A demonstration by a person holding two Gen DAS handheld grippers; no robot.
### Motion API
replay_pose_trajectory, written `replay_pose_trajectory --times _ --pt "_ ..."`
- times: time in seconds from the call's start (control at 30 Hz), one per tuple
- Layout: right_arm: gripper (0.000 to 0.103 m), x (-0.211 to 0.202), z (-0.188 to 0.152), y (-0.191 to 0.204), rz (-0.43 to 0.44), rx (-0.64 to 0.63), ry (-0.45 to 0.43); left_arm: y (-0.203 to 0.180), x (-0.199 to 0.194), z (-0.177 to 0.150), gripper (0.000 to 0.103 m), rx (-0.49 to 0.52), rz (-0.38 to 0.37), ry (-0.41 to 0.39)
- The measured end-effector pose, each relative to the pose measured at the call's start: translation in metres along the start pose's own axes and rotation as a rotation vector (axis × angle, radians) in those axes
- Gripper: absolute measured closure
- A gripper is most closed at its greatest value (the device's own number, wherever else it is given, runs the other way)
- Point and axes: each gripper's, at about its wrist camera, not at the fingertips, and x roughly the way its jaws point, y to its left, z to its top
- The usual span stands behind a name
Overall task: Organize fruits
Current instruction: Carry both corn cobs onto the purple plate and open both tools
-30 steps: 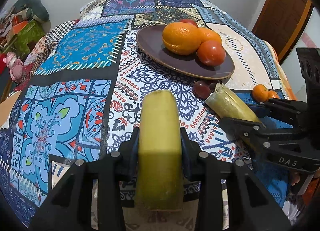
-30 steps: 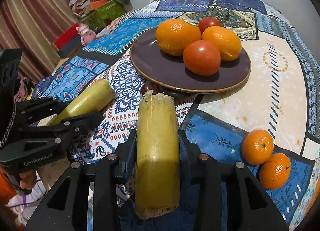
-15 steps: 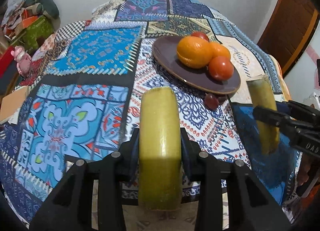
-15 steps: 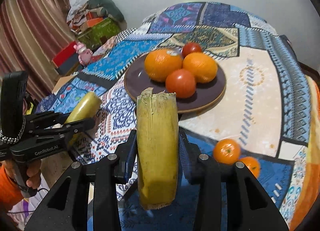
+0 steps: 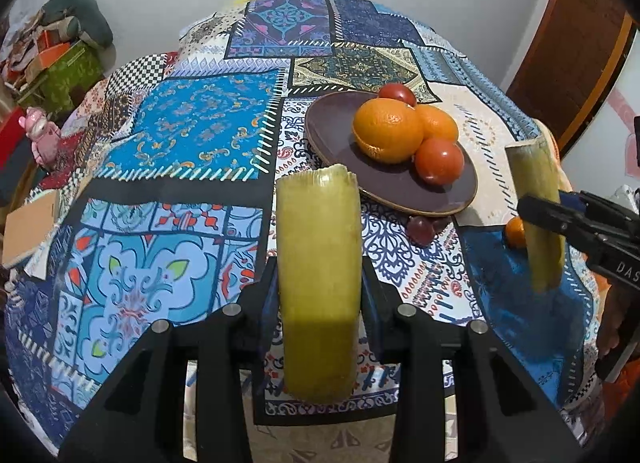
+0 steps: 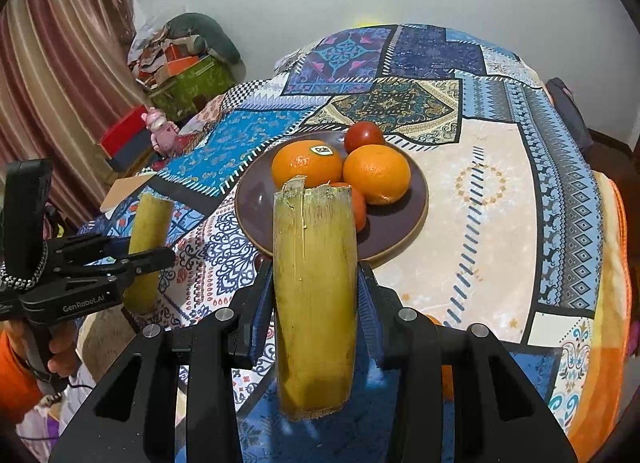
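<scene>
Patchwork cloth (image 5: pixel 192 135): covers whole table, busy pattern, soft underlay likely; set-down on it calls for low, gentle release.

Plate (image 6: pixel 404 219): dark, round, mid-table, rim raised. Holds 2 large oranges (image 6: pixel 376 173), 2 red fruits (image 5: pixel 438 161); bare patch only on its left half. Best target for anything added: that bare patch, approached from the near-left rim, clear of the pile.

Left cane piece (image 5: pixel 318 279): yellow-green stalk section, clamped across its middle in the left gripper (image 5: pixel 320 295), off the cloth, long axis pointing away, frayed end far. Seen from the right wrist view at far left (image 6: pixel 146 253), raised above the cloth edge.

Right cane piece (image 6: pixel 314 295): same kind, split top edge, clamped mid-length in the right gripper (image 6: pixel 316 303), aloft in front of the plate. Seen from the left wrist view at far right (image 5: pixel 536 215).

Step in hand, as judged: carrying both pieces toward a resting place. Advice: keep both level, keep well apart to avoid knocking; lower 1 at a time; lay lengthwise, side by side, beside or on the plate; avoid nudging the oranges, likely to roll. Release only once resting.

Small dark fruit (image 5: pixel 420 229): on cloth just beside the plate's near rim; in the descent path, so steer around.

Tangerine (image 5: pixel 516 231): on cloth at right, partly hidden behind right cane piece.
</scene>
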Motion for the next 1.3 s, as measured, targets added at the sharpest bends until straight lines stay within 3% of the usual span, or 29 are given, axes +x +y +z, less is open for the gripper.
replay_pose_trajectory --times 0.4,0.83,1.3 --pt "0.067 -0.001 0.016 -0.01 -0.014 0.02 -0.03 -0.002 -0.005 0.035 0.066 0.023 0.002 -0.047" --pt "0.067 0.009 0.057 -0.012 -0.023 0.007 -0.076 -0.01 0.001 0.085 0.066 0.048 -0.016 -0.094" --pt "0.067 0.051 0.088 -0.016 -0.029 -0.019 -0.038 -0.011 0.047 0.12 0.066 0.063 -0.04 -0.051"
